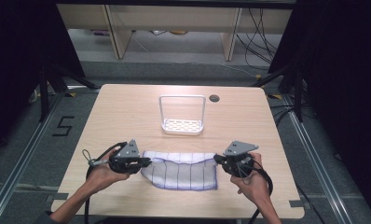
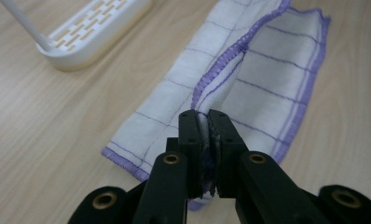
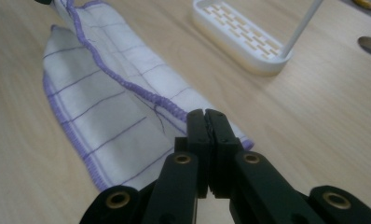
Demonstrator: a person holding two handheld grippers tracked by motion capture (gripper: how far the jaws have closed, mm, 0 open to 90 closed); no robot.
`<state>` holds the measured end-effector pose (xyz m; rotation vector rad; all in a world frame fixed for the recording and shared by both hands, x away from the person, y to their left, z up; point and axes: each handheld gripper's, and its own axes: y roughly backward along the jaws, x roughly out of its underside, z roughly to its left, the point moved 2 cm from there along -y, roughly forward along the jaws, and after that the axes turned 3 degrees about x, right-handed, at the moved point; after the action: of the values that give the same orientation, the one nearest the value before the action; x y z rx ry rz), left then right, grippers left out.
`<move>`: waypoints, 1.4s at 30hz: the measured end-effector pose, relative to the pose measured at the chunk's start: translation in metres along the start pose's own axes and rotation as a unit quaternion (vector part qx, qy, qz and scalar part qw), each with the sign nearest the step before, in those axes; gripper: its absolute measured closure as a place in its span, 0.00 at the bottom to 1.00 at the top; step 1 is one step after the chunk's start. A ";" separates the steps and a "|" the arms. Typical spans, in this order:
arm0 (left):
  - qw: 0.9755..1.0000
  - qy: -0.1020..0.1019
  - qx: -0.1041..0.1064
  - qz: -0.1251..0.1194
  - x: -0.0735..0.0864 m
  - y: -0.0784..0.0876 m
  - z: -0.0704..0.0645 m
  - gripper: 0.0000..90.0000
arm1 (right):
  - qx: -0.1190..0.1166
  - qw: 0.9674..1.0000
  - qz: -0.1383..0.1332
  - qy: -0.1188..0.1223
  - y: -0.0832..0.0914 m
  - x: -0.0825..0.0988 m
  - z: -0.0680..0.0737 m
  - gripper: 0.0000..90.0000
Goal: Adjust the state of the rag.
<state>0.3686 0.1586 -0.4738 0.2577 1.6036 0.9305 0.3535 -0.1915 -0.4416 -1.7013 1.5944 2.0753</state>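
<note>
Left hand-held gripper (image 1: 146,162) and right hand-held gripper (image 1: 218,159) each clamp an opposite end of the cloth (image 1: 181,170), likely to lift it evenly; rack (image 1: 182,126) stands beyond.

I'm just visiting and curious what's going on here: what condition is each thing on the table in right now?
Dishcloth: folded over, lying on the table, pinched at both ends.
Left gripper: shut on the dishcloth's edge.
Right gripper: shut on the dishcloth's other end.
White rack: upright, empty, standing apart beyond the cloth.
Table: bare wood, with a round cable hole.
</note>
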 end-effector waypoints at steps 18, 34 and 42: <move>0.999 0.003 0.033 0.024 0.027 -0.013 -0.025 0.68 | -0.050 0.997 0.055 -0.013 -0.018 0.051 0.029 0.95; 0.991 0.131 -0.021 -0.014 0.006 -0.007 0.053 0.47 | -0.002 0.993 0.041 -0.115 -0.013 0.049 0.017 0.52; 0.986 0.164 -0.005 0.001 0.010 -0.031 0.070 0.43 | 0.000 0.989 0.060 -0.138 -0.026 0.056 0.022 0.46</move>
<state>0.4398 0.1742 -0.5010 0.1005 1.8998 1.0201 0.3297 -0.1943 -0.5022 -1.2745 1.6417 2.2451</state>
